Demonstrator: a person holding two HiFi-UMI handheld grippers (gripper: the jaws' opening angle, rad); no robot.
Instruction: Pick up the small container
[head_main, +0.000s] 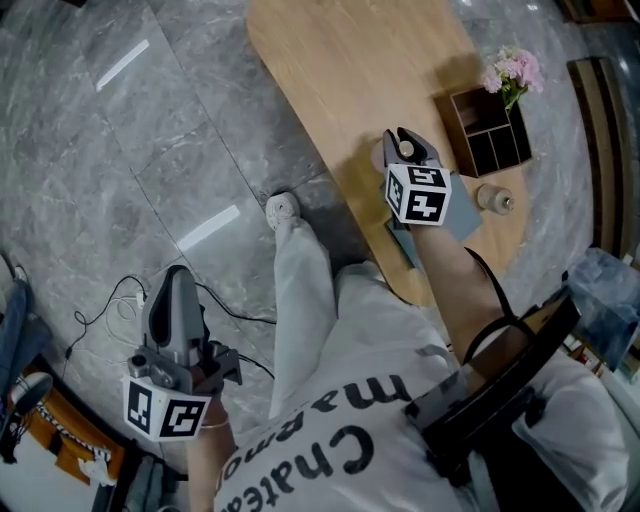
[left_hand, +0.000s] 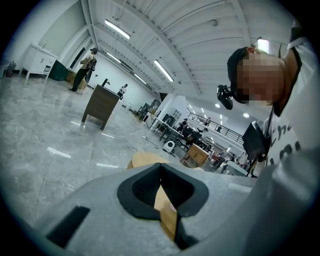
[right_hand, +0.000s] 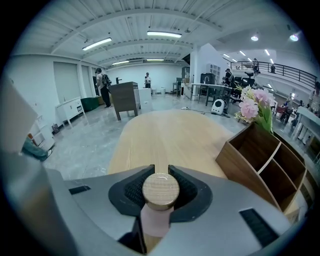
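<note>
The right gripper (right_hand: 160, 170) is closed on the small container (right_hand: 160, 192). Both ribbed pads press against the container just below its round wooden lid, one from each side. The pale pink body of the container hangs down between the jaws. The container sits over the near part of the wooden bench (head_main: 350, 60); whether its base is touching the surface cannot be told.

In the head view, the right gripper (head_main: 403, 140) is near the right edge of the bench, just beside a dark wooden organiser (head_main: 489, 130) with open compartments. Pink flowers (head_main: 512, 72) stand at the far end of the organiser. A second small jar (head_main: 494, 199) stands on the bench on the near side of the organiser, apart from the gripper. A flat blue-grey item (head_main: 462, 220) lies below the right gripper's marker cube.

The left gripper (head_main: 178, 278) is held low at the person's left side, over the grey floor (head_main: 120, 150) and well apart from the bench. In the left gripper view, the left gripper (left_hand: 160, 167) has its jaw tips together, with nothing between them.
</note>
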